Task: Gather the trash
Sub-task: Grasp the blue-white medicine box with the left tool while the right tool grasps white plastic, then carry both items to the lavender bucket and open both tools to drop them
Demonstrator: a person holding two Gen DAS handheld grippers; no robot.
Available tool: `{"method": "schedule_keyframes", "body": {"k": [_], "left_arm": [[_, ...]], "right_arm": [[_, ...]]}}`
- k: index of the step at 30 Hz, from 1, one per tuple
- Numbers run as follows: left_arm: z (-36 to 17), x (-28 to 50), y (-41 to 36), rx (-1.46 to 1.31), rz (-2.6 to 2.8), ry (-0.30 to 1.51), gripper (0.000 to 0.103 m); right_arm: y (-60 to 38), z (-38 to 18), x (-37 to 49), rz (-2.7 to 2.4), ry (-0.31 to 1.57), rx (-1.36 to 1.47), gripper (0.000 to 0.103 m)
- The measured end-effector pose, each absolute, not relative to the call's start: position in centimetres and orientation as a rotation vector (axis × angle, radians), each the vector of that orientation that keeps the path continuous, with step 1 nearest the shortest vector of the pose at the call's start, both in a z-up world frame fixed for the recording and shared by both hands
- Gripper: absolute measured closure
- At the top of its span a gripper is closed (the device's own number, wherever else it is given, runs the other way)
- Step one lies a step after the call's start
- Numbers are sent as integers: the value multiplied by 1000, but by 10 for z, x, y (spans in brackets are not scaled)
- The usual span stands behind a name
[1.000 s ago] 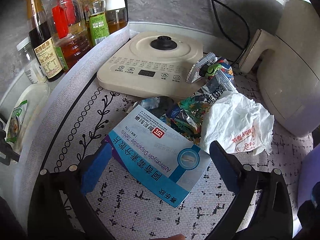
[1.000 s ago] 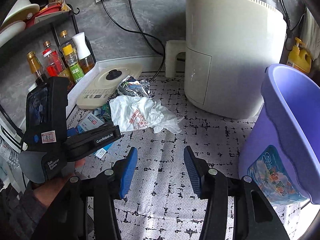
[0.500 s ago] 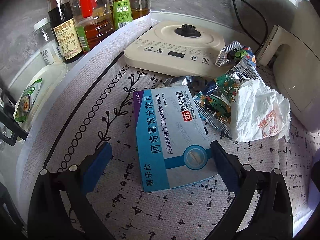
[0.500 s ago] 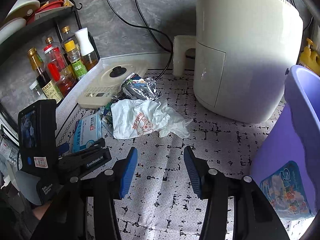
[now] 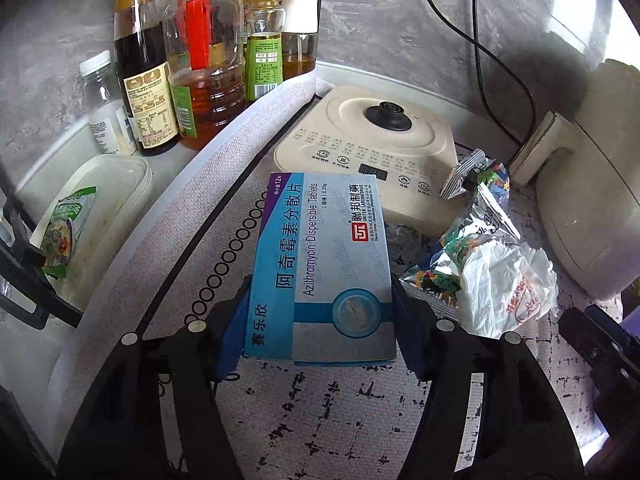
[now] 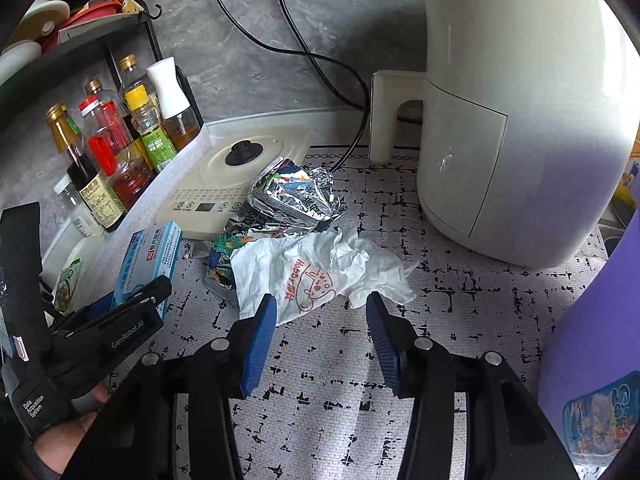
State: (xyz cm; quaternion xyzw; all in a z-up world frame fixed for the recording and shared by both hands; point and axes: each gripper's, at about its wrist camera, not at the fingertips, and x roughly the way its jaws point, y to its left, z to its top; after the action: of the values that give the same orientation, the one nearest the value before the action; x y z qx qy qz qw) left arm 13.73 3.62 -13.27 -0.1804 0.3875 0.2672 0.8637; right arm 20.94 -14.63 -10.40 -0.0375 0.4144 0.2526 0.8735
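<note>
Left wrist view: left gripper (image 5: 320, 320), jaws just closed in, clamps the blue medicine box (image 5: 324, 264) by both long edges, lifted off the mat (image 5: 340, 412); crumpled white bag (image 5: 508, 288) and foil wrappers (image 5: 476, 216) lie at 3 o'clock of it. Right wrist view: right gripper (image 6: 320, 336) unclenched, empty, white bag (image 6: 316, 272) at its 12 o'clock; purple bin (image 6: 600, 320) at 3 o'clock.

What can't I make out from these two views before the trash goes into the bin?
- Purple bin: right wrist view, cut off by the frame edge; its opening and contents are unseen.
- Medicine box: left wrist view, the left gripper has just closed on its sides; full or empty is unknowable.
- Foil wrappers: partly buried under the white plastic bag; count unclear.
</note>
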Motion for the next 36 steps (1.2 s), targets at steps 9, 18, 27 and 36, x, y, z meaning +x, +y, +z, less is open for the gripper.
{"method": "schedule_keyframes", "body": {"k": [9,18,27,36], "left_arm": [[-134,143,37,-399,548,793,39],[-138,140,38,-410,538,803,39],[-103,132,31,-396,492,743,39],[-54,137,2,-353,358,668,39]], "right_arm": [[-129,-112,232,521,860,-48,59],[-120,-134,252,510,899,-53,100],[-132,-90,217,564,808,-56,101],[-166,-31,184,520,695,-23,101]]}}
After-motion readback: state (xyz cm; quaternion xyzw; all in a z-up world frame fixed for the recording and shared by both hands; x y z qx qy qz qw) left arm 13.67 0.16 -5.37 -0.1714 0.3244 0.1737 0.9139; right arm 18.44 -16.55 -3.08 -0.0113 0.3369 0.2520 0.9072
